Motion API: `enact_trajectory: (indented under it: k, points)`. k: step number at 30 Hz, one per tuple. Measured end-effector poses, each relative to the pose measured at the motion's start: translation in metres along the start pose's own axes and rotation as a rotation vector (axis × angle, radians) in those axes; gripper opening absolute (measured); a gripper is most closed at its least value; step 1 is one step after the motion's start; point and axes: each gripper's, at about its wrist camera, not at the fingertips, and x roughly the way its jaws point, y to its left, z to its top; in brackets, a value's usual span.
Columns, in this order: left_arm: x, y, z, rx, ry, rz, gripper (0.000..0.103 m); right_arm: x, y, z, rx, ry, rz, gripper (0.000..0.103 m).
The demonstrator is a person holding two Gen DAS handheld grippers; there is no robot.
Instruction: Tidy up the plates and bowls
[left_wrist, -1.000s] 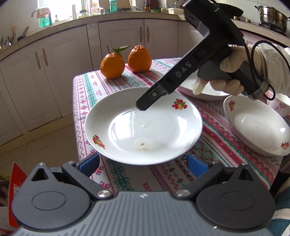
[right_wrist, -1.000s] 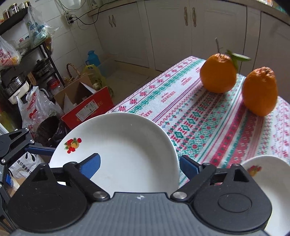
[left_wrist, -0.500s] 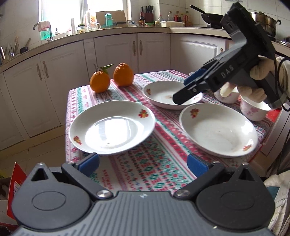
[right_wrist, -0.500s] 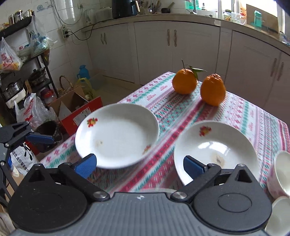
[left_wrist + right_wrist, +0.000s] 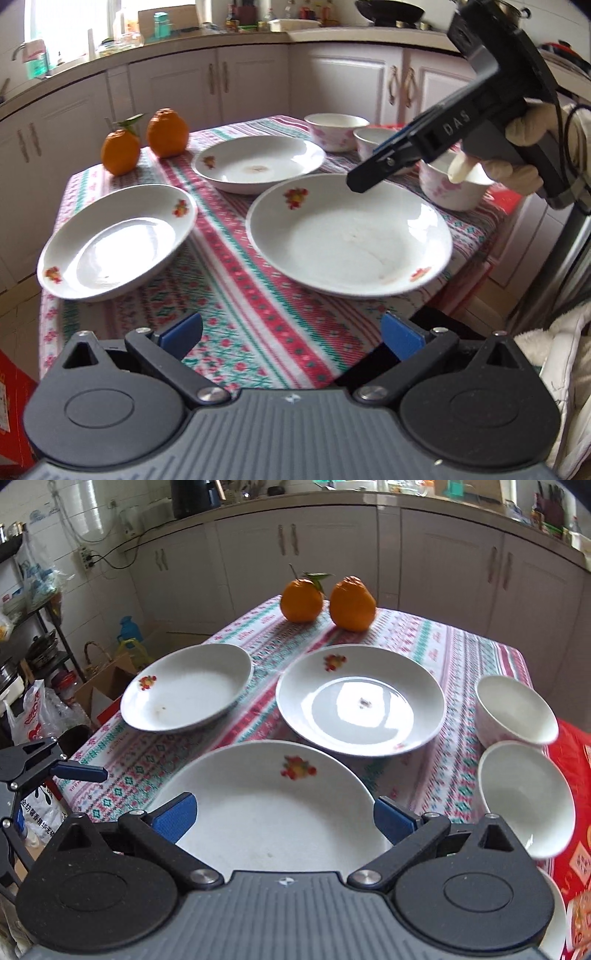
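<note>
— While both tools hang over the red-and-green patterned tablecloth (image 5: 258, 295), where do the dishes sit?

— Three shallow white ceramic plates with fruit decals are spread out singly. The near plate (image 5: 273, 805) lies right under the right gripper (image 5: 282, 818), whose blue pads stand wide apart with nothing pressed between them; they have just been opening. The middle plate (image 5: 360, 705) lies beyond it, the far-left plate (image 5: 186, 688) off to its left, close to the table edge. Small white bowls (image 5: 515, 709) stand to its right.

— And the left gripper (image 5: 290, 334)?

— Its jaws are apart too, empty, above bare cloth short of the plates.

— What could go wrong?

— I'd judge the left-hand plate riskiest: it sits by the table's edge, so a nudge from a finger could push it off. Glazed rims are slippery; a shallow pinch might let a plate tip out. With both tools near the same plate, they could knock each other. The two oranges (image 5: 328, 598) could roll if the cloth drags.
</note>
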Motion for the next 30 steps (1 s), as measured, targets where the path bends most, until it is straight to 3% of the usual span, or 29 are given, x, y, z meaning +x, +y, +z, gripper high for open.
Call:
enact_trajectory:
  k: [10, 20, 30]
  points:
    - [0.029, -0.011, 0.006, 0.041, 0.023, -0.075, 0.102, 0.015, -0.021, -0.004, 0.046, 0.05, 0.015, 0.101]
    - [0.04, -0.013, 0.011, 0.05, 0.013, -0.118, 0.102, 0.031, -0.031, -0.003, 0.061, 0.097, 0.049, 0.086]
    - [0.044, -0.014, 0.015, 0.082, 0.008, -0.131, 0.101, 0.038, -0.04, -0.001, 0.09, 0.117, 0.087, 0.079]
